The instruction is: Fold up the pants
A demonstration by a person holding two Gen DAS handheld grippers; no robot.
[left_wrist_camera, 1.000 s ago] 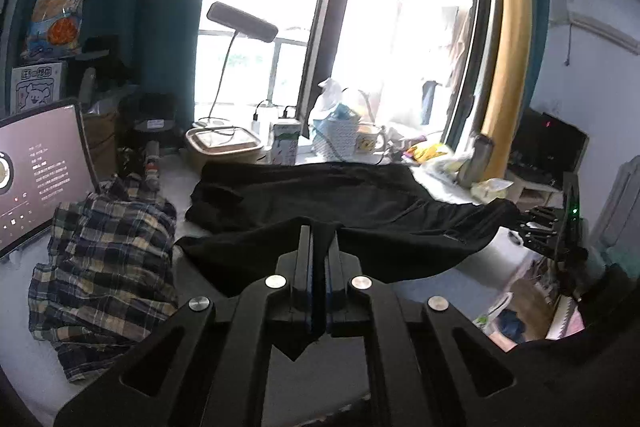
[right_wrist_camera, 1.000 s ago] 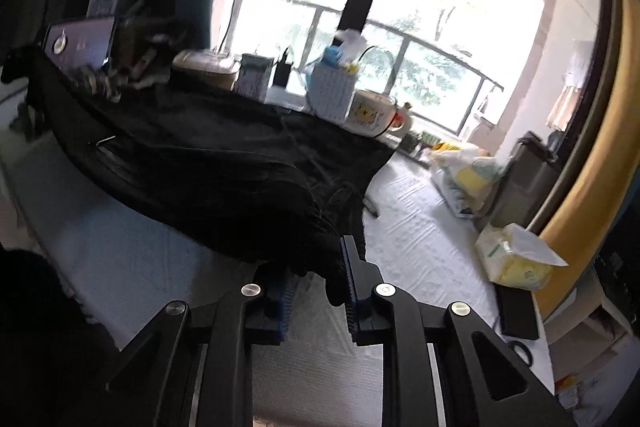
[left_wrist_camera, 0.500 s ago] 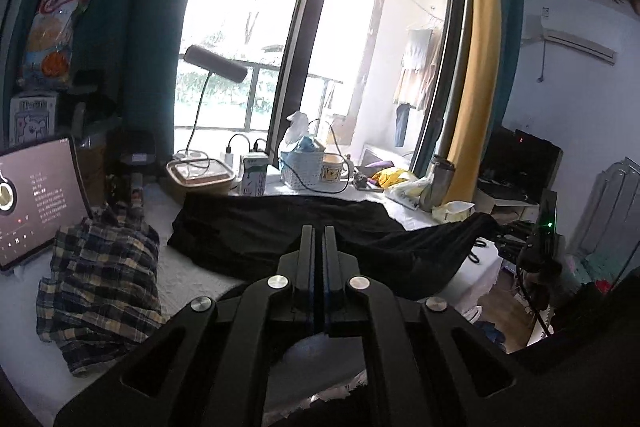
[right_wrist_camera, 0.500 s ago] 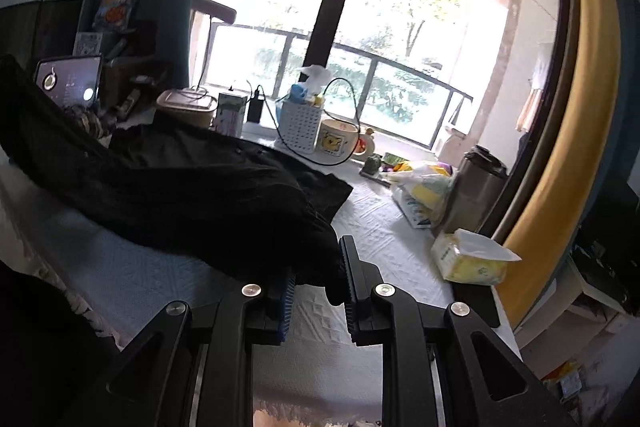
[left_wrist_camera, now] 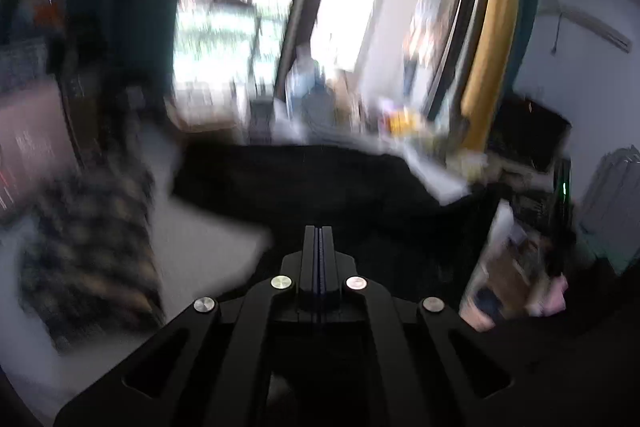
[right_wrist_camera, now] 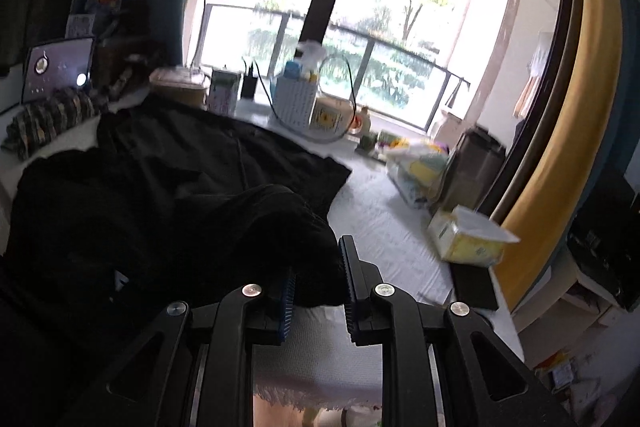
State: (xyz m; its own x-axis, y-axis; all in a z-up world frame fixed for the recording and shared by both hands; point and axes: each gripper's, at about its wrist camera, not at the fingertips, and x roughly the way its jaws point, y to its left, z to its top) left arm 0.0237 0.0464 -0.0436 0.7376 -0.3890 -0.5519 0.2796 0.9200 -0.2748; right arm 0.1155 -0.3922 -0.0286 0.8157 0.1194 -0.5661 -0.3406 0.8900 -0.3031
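One pair of black pants (right_wrist_camera: 168,187) lies on the white-covered counter (right_wrist_camera: 384,223), its near end now bunched up between the right tongs (right_wrist_camera: 318,277) that grasp it, while the left tongs (left_wrist_camera: 319,251), clenched, have swung down toward the cloth, suggesting a fold is underway.

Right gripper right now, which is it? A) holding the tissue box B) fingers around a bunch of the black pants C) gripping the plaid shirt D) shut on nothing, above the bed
B: in the right wrist view the right gripper has a bunch of the black pants between its fingers; the tissue box sits apart.
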